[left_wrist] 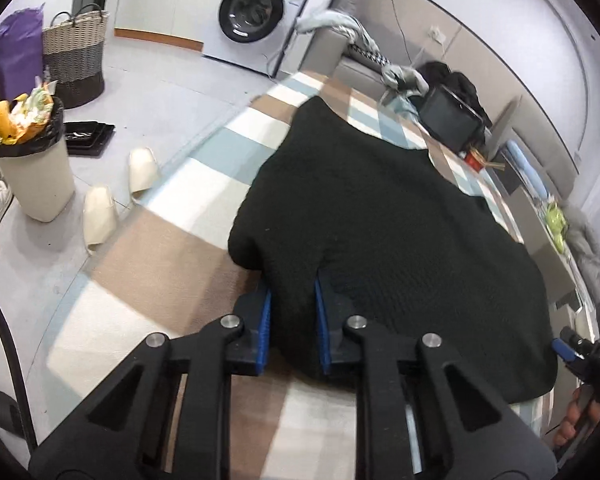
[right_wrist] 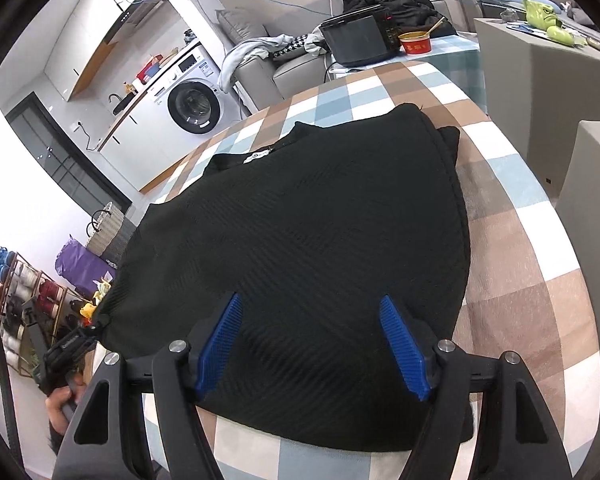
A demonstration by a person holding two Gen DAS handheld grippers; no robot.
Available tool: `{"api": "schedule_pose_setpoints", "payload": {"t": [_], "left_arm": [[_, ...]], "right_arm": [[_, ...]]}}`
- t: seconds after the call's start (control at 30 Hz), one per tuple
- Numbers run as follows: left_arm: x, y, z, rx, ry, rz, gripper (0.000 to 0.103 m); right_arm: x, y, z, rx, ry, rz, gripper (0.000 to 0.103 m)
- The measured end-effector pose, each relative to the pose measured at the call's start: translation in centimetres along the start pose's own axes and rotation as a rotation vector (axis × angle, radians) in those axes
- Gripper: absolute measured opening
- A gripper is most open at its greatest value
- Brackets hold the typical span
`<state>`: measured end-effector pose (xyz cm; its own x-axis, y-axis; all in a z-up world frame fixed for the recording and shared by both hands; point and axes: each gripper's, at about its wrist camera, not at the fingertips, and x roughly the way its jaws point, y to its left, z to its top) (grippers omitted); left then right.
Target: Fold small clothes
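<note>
The black sweater (right_wrist: pixel 300 248) lies spread on the checked tablecloth (right_wrist: pixel 512 240). The left gripper (left_wrist: pixel 293 328) is clamped on a bunched fold at the sweater's near edge. The right gripper (right_wrist: pixel 312 344) has its jaws apart above the cloth, not pressing it. The bin (left_wrist: pixel 36 176) is heaped with rubbish (left_wrist: pixel 18 118). The contents of the woven basket (left_wrist: pixel 74 52) are not visible.

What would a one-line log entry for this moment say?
left gripper: shut on black knit garment | right gripper: open over it | garment: on checked cloth
</note>
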<state>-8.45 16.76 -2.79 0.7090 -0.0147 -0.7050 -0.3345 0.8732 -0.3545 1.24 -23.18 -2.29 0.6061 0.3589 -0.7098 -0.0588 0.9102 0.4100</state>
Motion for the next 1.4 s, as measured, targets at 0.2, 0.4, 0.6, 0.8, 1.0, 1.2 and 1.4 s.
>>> {"api": "schedule_pose_setpoints", "payload": {"t": [0.2,0.4,0.6,0.8,1.0,1.2,1.4], "left_arm": [[-2.2,-0.6,0.6,0.018,-0.047,-0.001,0.014],[-5.3,-7.8,2.9,0.207,-0.149,-0.082,0.01],[-5.5,-19.7,3.0,0.485,-0.143,-0.32,0.0],[-2.4,-28.8,-4.3,0.732,0.081,-0.552,0.0],[1.2,-25.5,-6.4,0.621,0.235,-0.482,0.0],[0.8,-17.3,-4.5,0.461,0.185,-0.321,0.013],[0.2,-9.1,-1.5,0.247,0.095,-0.232,0.064]], "right_arm": [[1.4,-0.2,0.4,0.011,0.021,0.008,0.073],[0.8,-0.4,0.1,0.009,0.01,0.017,0.073],[-1.1,-1.8,-0.5,0.047,-0.025,0.005,0.073],[-3.0,-3.7,-1.1,0.102,-0.054,-0.038,0.073],[-3.3,-4.3,-1.6,0.107,-0.04,-0.058,0.073],[-1.7,-1.6,-1.2,0.034,-0.007,-0.013,0.073],[2.0,4.8,-1.2,-0.075,0.089,0.128,0.073]]}}
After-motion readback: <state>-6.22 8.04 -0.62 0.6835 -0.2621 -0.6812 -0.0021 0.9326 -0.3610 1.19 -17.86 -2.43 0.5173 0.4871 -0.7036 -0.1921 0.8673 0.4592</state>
